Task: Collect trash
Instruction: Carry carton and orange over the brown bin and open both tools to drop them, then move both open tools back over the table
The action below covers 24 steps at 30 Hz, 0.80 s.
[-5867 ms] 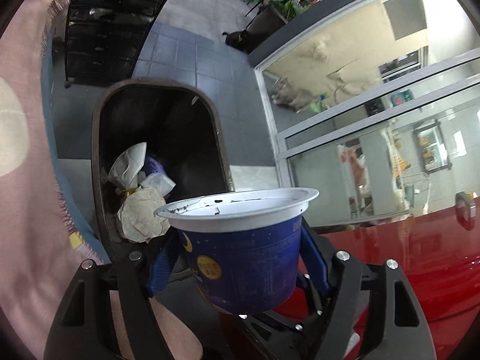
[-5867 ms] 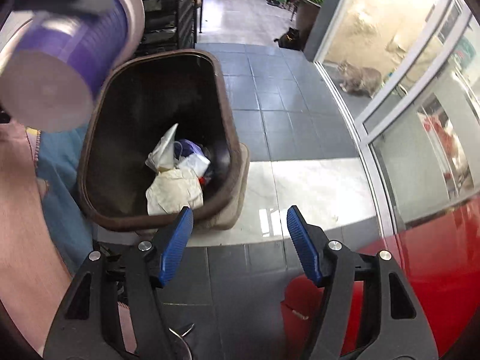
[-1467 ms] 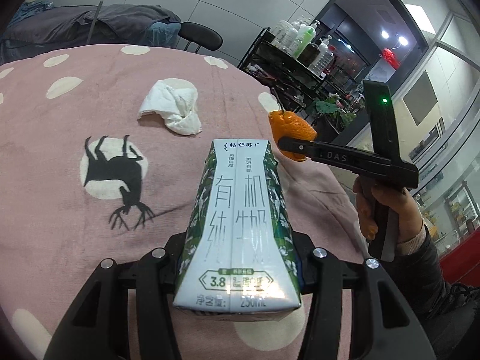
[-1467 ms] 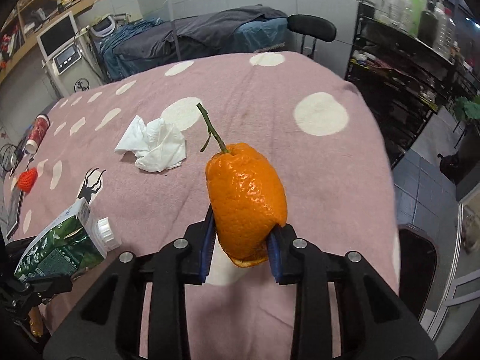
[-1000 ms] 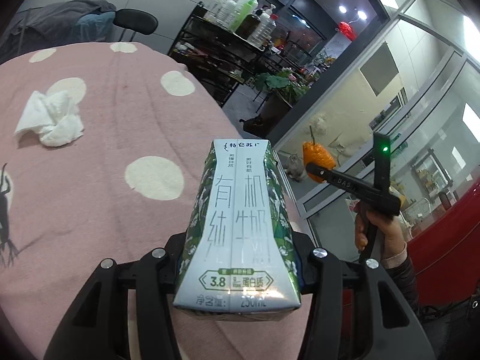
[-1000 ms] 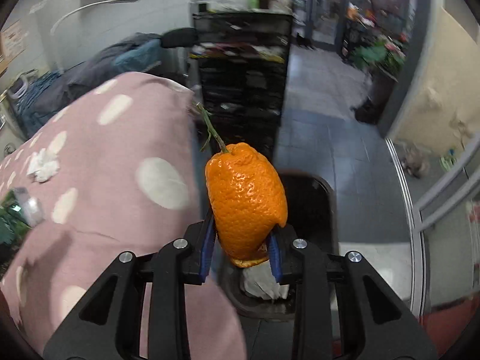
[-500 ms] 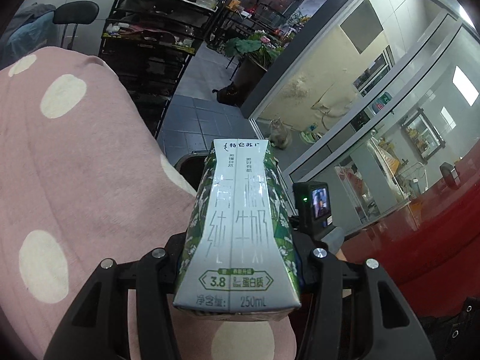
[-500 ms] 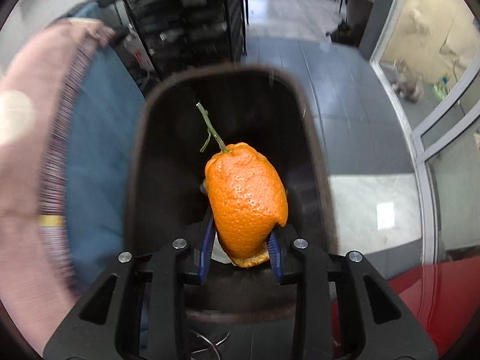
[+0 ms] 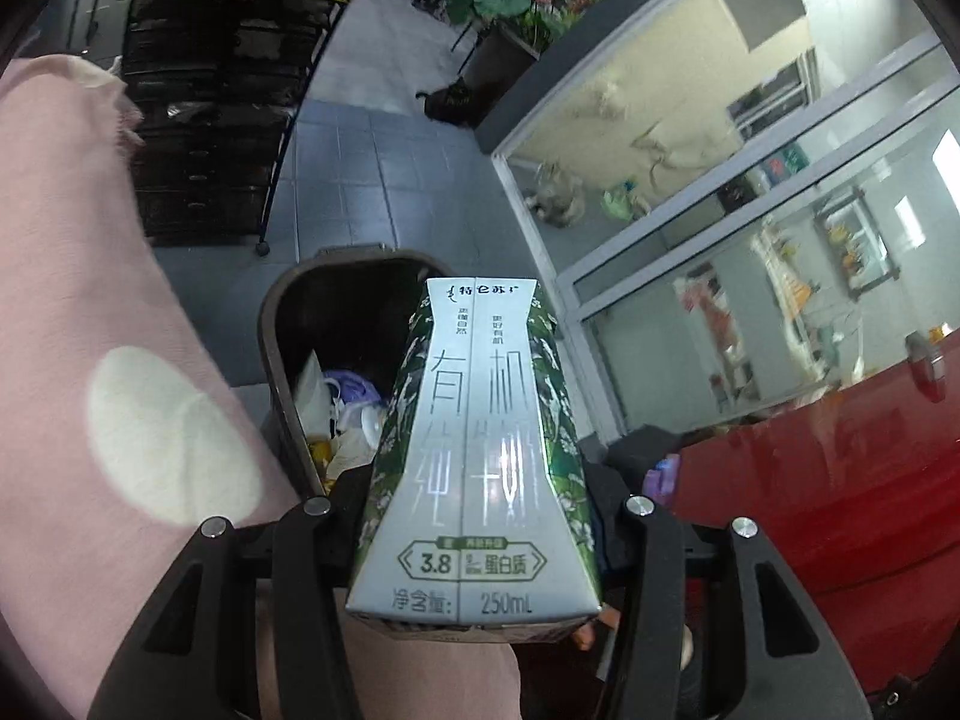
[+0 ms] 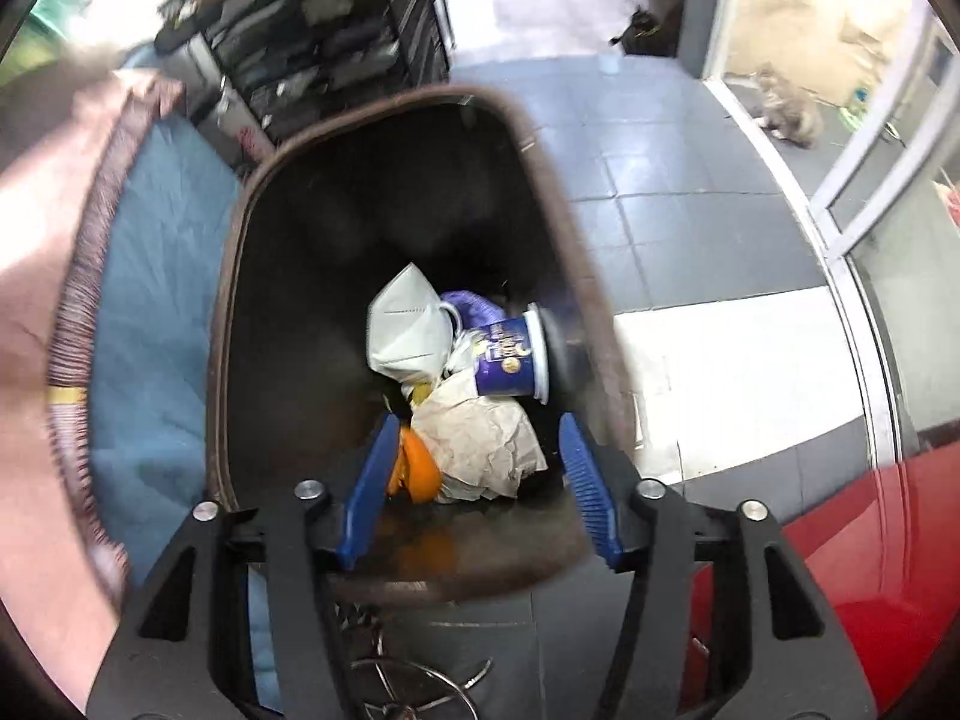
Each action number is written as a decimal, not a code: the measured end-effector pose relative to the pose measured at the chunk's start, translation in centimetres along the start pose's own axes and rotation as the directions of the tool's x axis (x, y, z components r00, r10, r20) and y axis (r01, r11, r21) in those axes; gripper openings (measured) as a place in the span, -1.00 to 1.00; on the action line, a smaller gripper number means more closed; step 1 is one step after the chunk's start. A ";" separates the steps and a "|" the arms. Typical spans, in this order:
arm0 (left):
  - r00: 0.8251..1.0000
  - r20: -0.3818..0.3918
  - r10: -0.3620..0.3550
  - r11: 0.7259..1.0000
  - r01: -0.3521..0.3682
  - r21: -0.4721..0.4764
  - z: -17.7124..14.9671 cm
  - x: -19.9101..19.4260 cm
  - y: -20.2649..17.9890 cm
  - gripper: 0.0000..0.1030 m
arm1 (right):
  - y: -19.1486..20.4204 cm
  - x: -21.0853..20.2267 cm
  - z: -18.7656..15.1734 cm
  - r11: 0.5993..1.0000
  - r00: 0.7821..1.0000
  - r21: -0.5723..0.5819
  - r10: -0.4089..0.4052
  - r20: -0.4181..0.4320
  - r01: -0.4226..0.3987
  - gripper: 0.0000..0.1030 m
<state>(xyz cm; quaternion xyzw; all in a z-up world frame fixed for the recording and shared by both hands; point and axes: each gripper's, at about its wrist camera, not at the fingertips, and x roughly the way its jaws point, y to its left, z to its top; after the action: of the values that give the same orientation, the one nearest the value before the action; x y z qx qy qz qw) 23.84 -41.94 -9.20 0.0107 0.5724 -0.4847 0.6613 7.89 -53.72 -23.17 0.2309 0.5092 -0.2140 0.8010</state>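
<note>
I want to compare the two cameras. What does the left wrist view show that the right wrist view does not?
Left wrist only: the milk carton clamped in the left gripper.
Right wrist only: the right gripper, jaws opening with nothing between them, and the orange peel and blue cup in the bin.
Both: the trash bin and pink cloth.

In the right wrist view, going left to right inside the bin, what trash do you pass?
Orange peel → white face mask → crumpled brown paper → blue cup.
</note>
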 end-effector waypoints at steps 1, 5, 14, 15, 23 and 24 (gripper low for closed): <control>1.000 -0.025 0.008 1.000 -0.008 0.006 0.2 0.9 -0.3 -0.03 | -0.5 -0.8 -0.3 1.000 1.000 0.013 -0.004 0.015 0.004 0.10; 0.990 -0.117 0.085 0.996 -0.081 0.040 0.6 4.6 -0.9 -0.03 | -2.1 -2.8 -1.0 0.998 0.998 0.061 -0.027 0.049 0.024 0.10; 0.930 -0.302 0.212 0.977 -0.207 0.046 1.2 9.0 0.3 0.55 | -2.1 -4.4 -2.3 0.996 0.998 0.080 -0.034 0.054 0.030 0.15; 0.931 -0.296 0.215 0.976 -0.213 0.039 1.2 8.8 0.5 0.55 | -2.2 -4.5 -2.2 0.996 0.998 0.080 -0.036 0.052 0.032 0.15; 0.989 -0.126 0.074 0.996 -0.079 -0.036 -0.1 3.8 -0.3 0.61 | -2.0 -7.1 -2.3 0.995 0.993 0.084 -0.069 0.098 0.061 0.26; 0.993 -0.099 0.058 0.997 -0.062 -0.038 -0.5 2.9 -0.4 0.63 | -1.9 -7.5 -2.1 0.994 0.992 0.084 -0.073 0.105 0.064 0.25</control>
<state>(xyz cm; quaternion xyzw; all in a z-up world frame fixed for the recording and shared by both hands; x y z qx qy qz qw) 22.86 -43.75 -11.36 0.0381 0.6131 -0.4516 0.6471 2.36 -53.15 -17.36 0.2335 0.4635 -0.2739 0.8097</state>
